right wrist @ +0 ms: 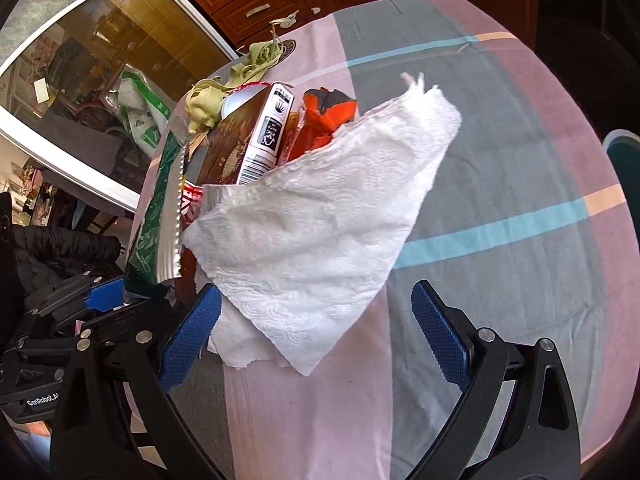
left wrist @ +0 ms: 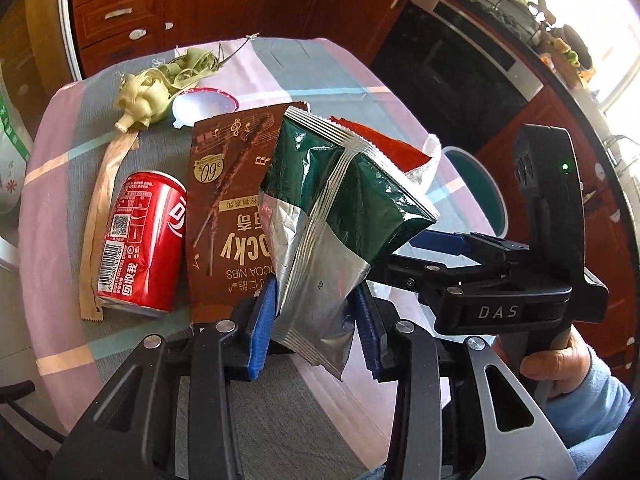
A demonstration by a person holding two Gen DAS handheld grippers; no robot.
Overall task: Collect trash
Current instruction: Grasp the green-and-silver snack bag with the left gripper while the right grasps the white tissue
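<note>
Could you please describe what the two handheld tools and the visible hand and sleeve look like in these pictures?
Both are black frames with silver rivets and ribbed blue pads. The left tool has triangular cut-outs in its arms. The right tool carries white "DAS" lettering, a tall black housing with a green light, and a grip. The hand on it wears a light blue fleecy sleeve. No cables show.

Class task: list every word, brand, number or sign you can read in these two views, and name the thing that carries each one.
"DAS": on the right gripper's black body.
"GenRoboL…", cut off: on the left gripper's body.
"60", upside down: badge on the brown snack box.
"…ocky", partly hidden, and "COCOA NIBS": same box.
Chinese characters, upside down: on the box and the red can.
Barcode digits on the can and the box's white side panel: too small.
Green foil wrapper: none legible.
</note>
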